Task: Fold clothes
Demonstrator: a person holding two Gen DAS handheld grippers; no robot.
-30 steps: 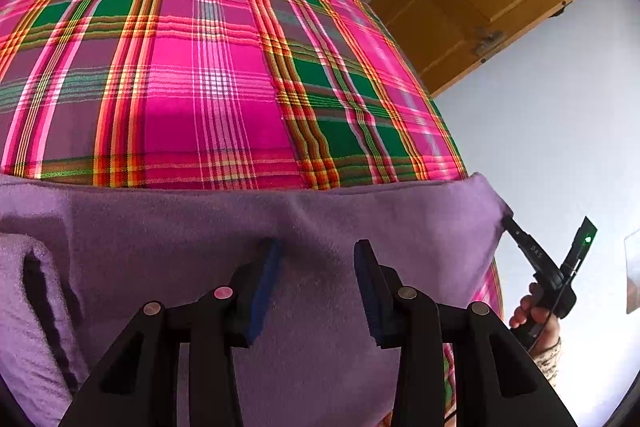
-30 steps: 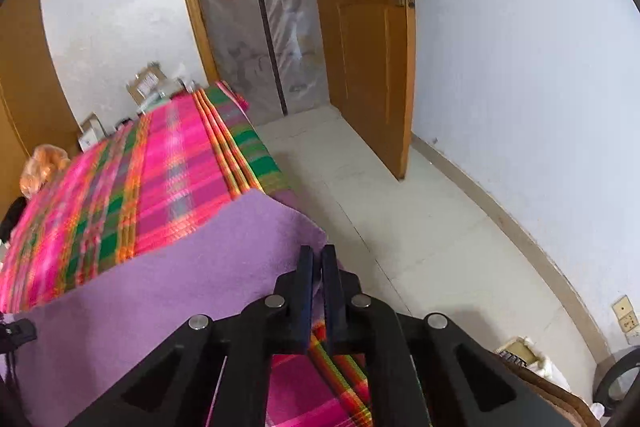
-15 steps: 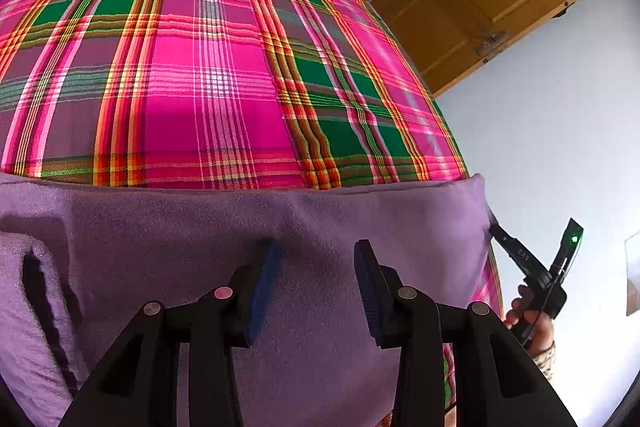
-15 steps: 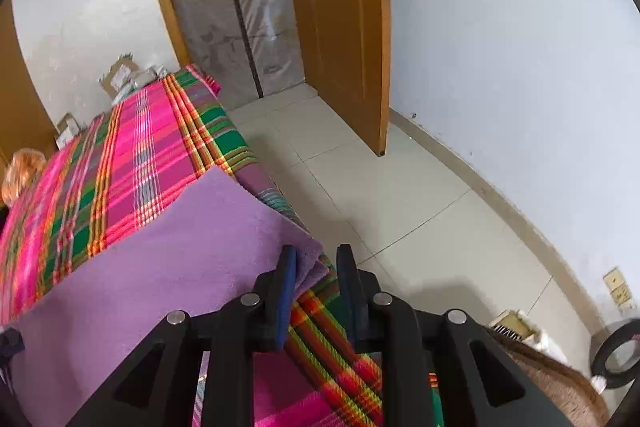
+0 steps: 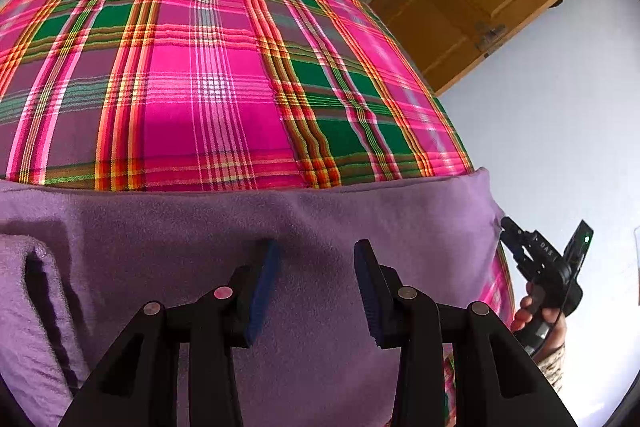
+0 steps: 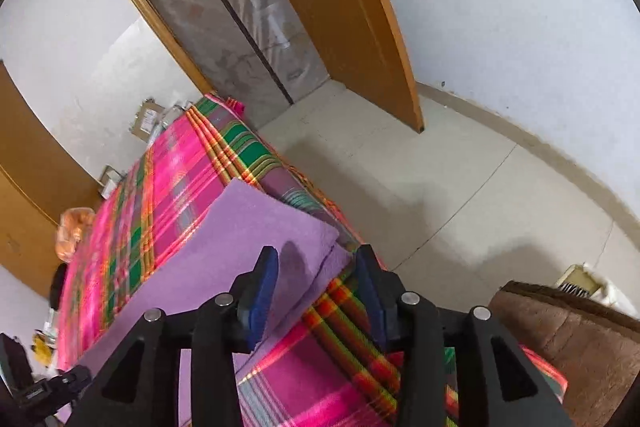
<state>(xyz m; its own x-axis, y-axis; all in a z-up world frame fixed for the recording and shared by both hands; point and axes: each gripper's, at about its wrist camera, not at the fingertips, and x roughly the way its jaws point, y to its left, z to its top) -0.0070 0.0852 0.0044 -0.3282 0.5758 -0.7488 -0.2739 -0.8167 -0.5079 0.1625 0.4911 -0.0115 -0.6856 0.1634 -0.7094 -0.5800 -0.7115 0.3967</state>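
While one soft purple fleece garment [image 5: 248, 227] lies spread across the near end of the pink-and-green plaid bed cover [image 5: 208, 95], two black grippers work over it. One second ago the right gripper [image 6: 316, 279] pinched the cloth's right corner; its jaws are now opening, the corner lying loose between them. The left gripper [image 5: 316, 275], unchanged, hovers parted above the fleece, gripping nothing. Only the left view shows a folded purple edge [image 5: 28, 307] at the near left and the hand [image 5: 536, 315] holding the right tool; only the right view shows the tiled floor [image 6: 440, 179] and one brown cushion [image 6: 568, 343].
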